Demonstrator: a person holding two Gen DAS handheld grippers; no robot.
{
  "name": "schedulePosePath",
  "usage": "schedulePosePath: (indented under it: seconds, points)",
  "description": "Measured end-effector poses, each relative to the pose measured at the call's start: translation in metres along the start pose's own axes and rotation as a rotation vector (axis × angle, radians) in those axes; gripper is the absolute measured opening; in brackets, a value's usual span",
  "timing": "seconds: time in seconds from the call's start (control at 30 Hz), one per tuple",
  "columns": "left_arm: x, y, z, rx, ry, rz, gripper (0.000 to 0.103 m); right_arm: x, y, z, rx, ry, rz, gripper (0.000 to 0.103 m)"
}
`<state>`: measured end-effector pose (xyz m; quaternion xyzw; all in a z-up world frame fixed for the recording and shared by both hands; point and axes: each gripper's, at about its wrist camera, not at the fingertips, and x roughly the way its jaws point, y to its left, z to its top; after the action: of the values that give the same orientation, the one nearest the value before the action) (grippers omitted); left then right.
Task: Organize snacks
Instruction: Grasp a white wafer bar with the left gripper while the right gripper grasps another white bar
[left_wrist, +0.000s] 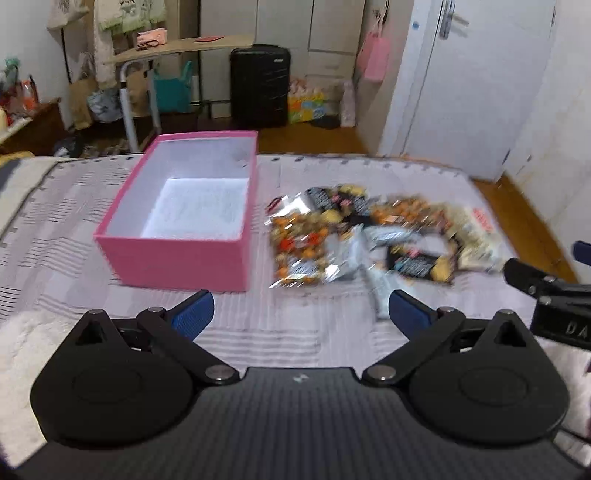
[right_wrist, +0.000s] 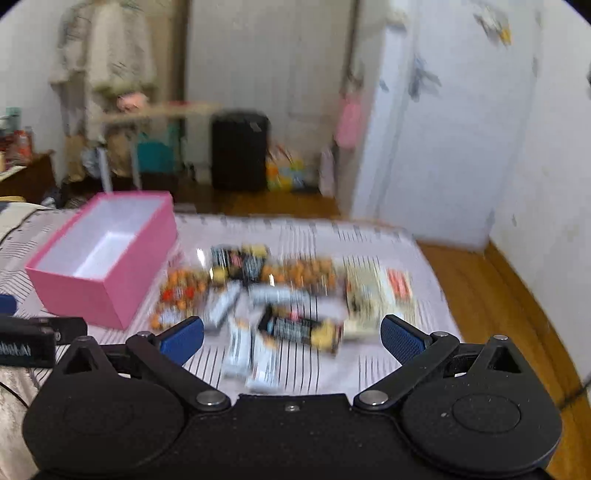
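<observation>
An empty pink box (left_wrist: 177, 258) with a white inside stands on the striped bed cover, and it also shows at the left in the right wrist view as the pink box (right_wrist: 96, 291). A loose pile of snack packets (left_wrist: 373, 236) lies just right of it; the same snack packets (right_wrist: 288, 295) look blurred in the right wrist view. My left gripper (left_wrist: 301, 314) hovers open over the cover, short of box and pile, holding nothing. My right gripper (right_wrist: 291, 338) is open above the near packets, also holding nothing. Its body (left_wrist: 554, 295) shows at the right edge of the left wrist view.
The bed cover (left_wrist: 74, 229) ends at a far edge, with wooden floor (left_wrist: 532, 221) beyond and to the right. A black suitcase (left_wrist: 260, 85), a small table (left_wrist: 177, 48), bags and a white door (left_wrist: 461, 74) stand behind. A white fluffy blanket (left_wrist: 29, 343) lies near left.
</observation>
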<state>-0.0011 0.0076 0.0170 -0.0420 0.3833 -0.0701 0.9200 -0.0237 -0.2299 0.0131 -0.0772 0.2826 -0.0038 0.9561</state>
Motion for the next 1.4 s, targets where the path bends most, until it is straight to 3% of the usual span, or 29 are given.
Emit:
schedulePosePath:
  seconds: [0.1, 0.17, 0.3, 0.37, 0.43, 0.5, 0.77, 0.87, 0.9, 1.0, 1.07, 1.2, 1.33, 1.4]
  points:
    - [0.015, -0.012, 0.015, 0.034, -0.006, -0.007, 0.103, 0.014, -0.012, 0.012, -0.033, -0.048, 0.020, 0.102]
    - [0.031, -0.023, 0.025, 0.071, 0.000, -0.003, 0.101, 0.032, -0.023, 0.021, 0.000, -0.024, 0.079, 0.101]
    - [0.074, -0.043, 0.047, 0.109, 0.107, -0.040, 0.099, 0.088, -0.057, 0.037, 0.198, 0.172, 0.262, 0.087]
    - [0.092, -0.049, 0.051, 0.105, 0.141, -0.069, 0.086, 0.123, -0.074, 0.034, 0.329, 0.307, 0.351, 0.084]
    - [0.110, -0.058, 0.050, 0.124, 0.165, -0.094, 0.084, 0.158, -0.084, 0.021, 0.454, 0.443, 0.424, 0.075]
    - [0.128, -0.065, 0.046, 0.142, 0.175, -0.104, 0.082, 0.176, -0.082, 0.008, 0.513, 0.513, 0.473, 0.071]
    - [0.184, -0.081, 0.015, 0.225, 0.187, -0.078, 0.079, 0.225, -0.056, -0.032, 0.412, 0.555, 0.410, 0.066]
    - [0.200, -0.076, 0.004, 0.192, 0.203, -0.115, 0.079, 0.234, -0.055, -0.043, 0.401, 0.578, 0.408, 0.058]
    - [0.205, -0.073, 0.002, 0.173, 0.214, -0.135, 0.078, 0.234, -0.056, -0.045, 0.409, 0.578, 0.406, 0.050]
    - [0.222, -0.062, -0.004, 0.058, 0.283, -0.226, 0.075, 0.229, -0.065, -0.042, 0.429, 0.525, 0.426, 0.048]
    - [0.227, -0.062, -0.009, 0.044, 0.272, -0.237, 0.068, 0.225, -0.068, -0.040, 0.423, 0.519, 0.432, 0.048]
    - [0.233, -0.064, -0.019, 0.067, 0.251, -0.266, 0.054, 0.234, -0.069, -0.053, 0.439, 0.617, 0.457, 0.048]
    - [0.233, -0.072, -0.023, 0.098, 0.257, -0.293, 0.037, 0.243, -0.077, -0.058, 0.499, 0.651, 0.477, 0.048]
    - [0.233, -0.074, -0.022, 0.105, 0.255, -0.312, 0.035, 0.246, -0.077, -0.060, 0.511, 0.667, 0.497, 0.048]
